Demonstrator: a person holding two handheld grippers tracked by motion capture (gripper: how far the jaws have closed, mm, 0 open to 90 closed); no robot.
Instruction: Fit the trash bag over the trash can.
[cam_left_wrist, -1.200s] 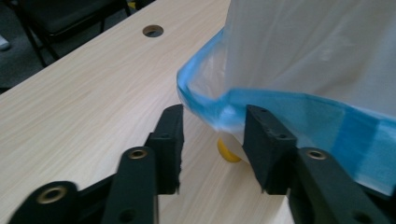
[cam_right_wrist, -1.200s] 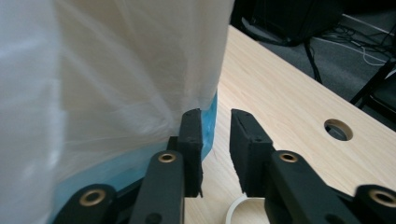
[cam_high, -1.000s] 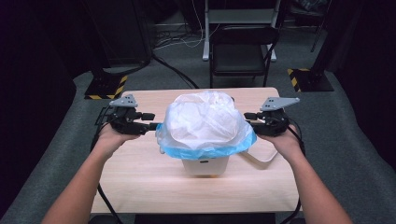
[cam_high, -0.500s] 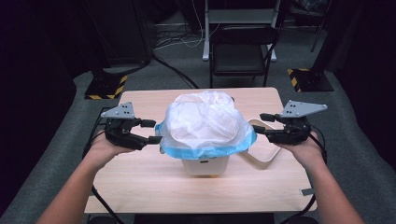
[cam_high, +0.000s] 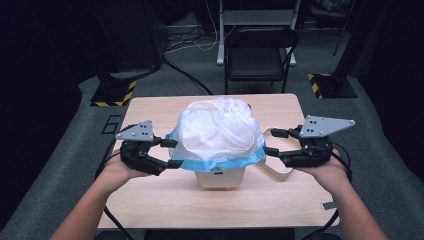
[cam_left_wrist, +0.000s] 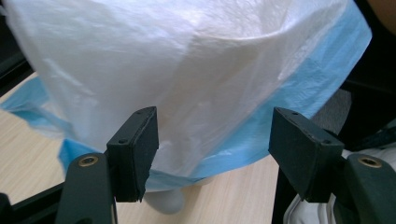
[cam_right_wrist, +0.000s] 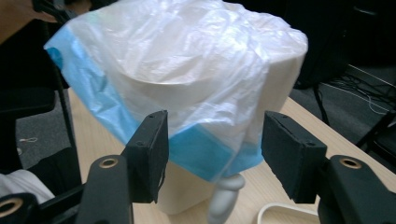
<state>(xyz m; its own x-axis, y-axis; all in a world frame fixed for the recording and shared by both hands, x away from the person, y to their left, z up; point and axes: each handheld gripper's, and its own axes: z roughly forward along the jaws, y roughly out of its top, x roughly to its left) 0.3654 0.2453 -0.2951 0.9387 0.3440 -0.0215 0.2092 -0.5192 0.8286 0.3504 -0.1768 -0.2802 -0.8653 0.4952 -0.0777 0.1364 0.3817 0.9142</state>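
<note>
The person is leaning in over the near edge of the table (cam_high: 150, 210), both forearms reaching forward and angled slightly inward, palms turned up and cradling a gripper each. The left gripper (cam_high: 172, 153) is sitting just beside the left flank of the white bag with the blue hem (cam_high: 217, 132), its jaws spread apart with nothing between them; in the left gripper view the blue hem is hanging right ahead of the open pads. The right gripper (cam_high: 275, 142) is mirroring it on the other side, jaws likewise parted and empty, tips close to the hem. The bag is draping over a small white bin (cam_high: 220, 177) standing at the middle of the table. A beige ring-like piece (cam_high: 277, 170) is lying beside the bin, under the right gripper.
</note>
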